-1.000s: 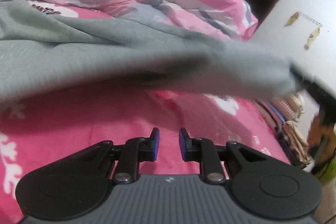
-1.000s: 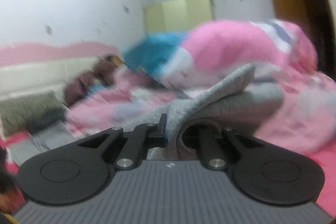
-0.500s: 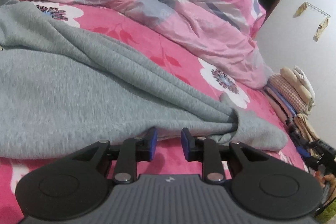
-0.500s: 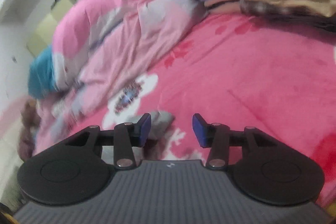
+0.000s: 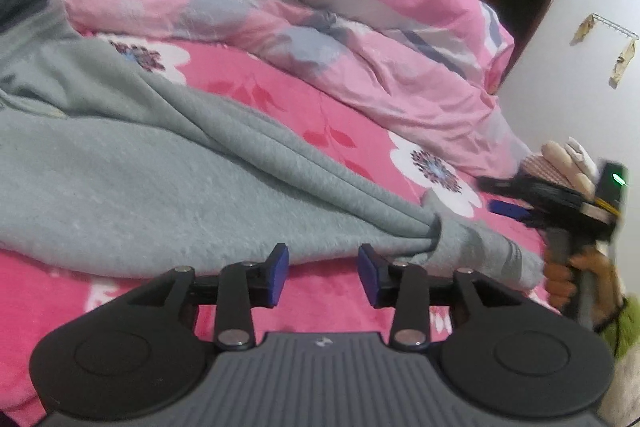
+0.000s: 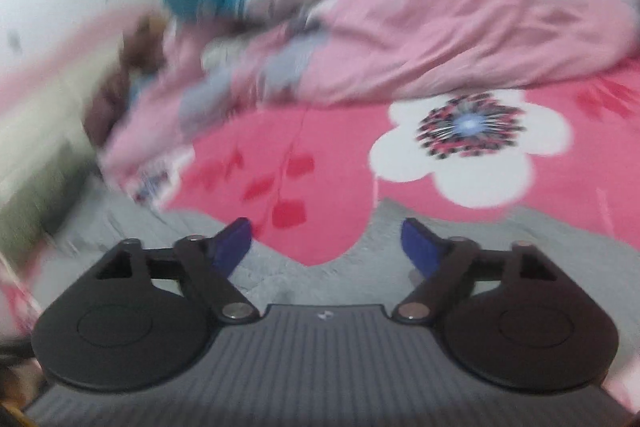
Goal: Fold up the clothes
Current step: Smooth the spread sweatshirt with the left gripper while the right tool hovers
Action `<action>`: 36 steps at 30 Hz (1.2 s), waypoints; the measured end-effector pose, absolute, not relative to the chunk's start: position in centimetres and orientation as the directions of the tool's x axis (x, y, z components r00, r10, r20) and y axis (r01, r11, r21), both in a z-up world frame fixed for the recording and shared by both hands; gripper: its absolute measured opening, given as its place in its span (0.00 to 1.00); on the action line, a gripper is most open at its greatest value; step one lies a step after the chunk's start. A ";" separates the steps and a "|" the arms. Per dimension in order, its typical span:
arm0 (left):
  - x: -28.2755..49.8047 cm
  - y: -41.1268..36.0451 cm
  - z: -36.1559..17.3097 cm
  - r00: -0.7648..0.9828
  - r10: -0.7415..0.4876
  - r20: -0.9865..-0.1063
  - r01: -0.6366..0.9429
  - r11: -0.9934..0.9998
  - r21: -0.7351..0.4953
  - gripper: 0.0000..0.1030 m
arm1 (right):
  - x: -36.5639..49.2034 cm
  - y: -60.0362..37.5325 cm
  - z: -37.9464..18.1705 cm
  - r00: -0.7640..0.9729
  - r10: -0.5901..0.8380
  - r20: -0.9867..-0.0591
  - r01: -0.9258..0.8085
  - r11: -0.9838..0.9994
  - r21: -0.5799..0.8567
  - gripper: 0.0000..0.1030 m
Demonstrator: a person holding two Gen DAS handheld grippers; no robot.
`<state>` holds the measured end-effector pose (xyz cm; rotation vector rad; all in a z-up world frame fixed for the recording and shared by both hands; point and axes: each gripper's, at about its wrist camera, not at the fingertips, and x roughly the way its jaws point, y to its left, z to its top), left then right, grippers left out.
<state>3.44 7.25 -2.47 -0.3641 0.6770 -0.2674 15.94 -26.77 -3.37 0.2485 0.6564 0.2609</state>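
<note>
Two grippers, both with jaws apart and holding nothing. The left gripper [image 5: 323,274] hovers low over the pink sheet [image 5: 304,131], just short of the near hem of the grey garment [image 5: 168,195]. The garment lies spread across the sheet, its folds gathered into a bunched cuff [image 5: 476,251] at lower right. The right gripper [image 6: 326,247] is above the garment's edge [image 6: 384,227]; this view is motion-blurred, so contact is uncertain. A crumpled quilt [image 5: 360,39] lies behind. A hand [image 5: 576,279] grips the right tool's handle.

sweatshirt [image 5: 168,187] on bed [image 5: 340,131], quilt [image 5: 360,39] behind
</note>
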 end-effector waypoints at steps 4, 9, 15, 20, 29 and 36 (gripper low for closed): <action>4.1 7.0 -2.4 0.758 -0.320 -0.567 0.106 0.920 -0.378 0.39 | 19.2 -23.0 -5.9 0.700 0.152 -0.697 -0.144 0.987 0.070 0.81; 6.0 6.6 -3.4 0.756 -0.277 -0.593 0.077 0.937 -0.339 0.39 | 17.3 -25.4 -8.0 0.685 0.056 -0.726 -0.071 0.997 0.011 0.35; 7.2 6.7 -4.6 0.745 -0.254 -0.617 0.055 0.945 -0.322 0.39 | 11.3 -29.3 -7.6 0.735 0.028 -0.678 0.011 0.999 0.053 0.04; 7.7 7.3 -5.3 0.733 -0.244 -0.635 0.033 0.945 -0.325 0.39 | 5.5 -31.6 -7.6 0.770 0.008 -0.638 0.071 0.993 0.098 0.01; 7.8 7.9 -5.5 0.731 -0.238 -0.639 0.018 0.943 -0.331 0.39 | -2.2 -33.6 -10.1 0.746 0.056 -0.663 0.155 0.954 0.255 0.01; 7.6 8.5 -5.3 0.738 -0.246 -0.628 0.013 0.936 -0.352 0.40 | -5.4 -34.5 -9.9 0.779 0.098 -0.619 0.173 0.916 0.363 0.08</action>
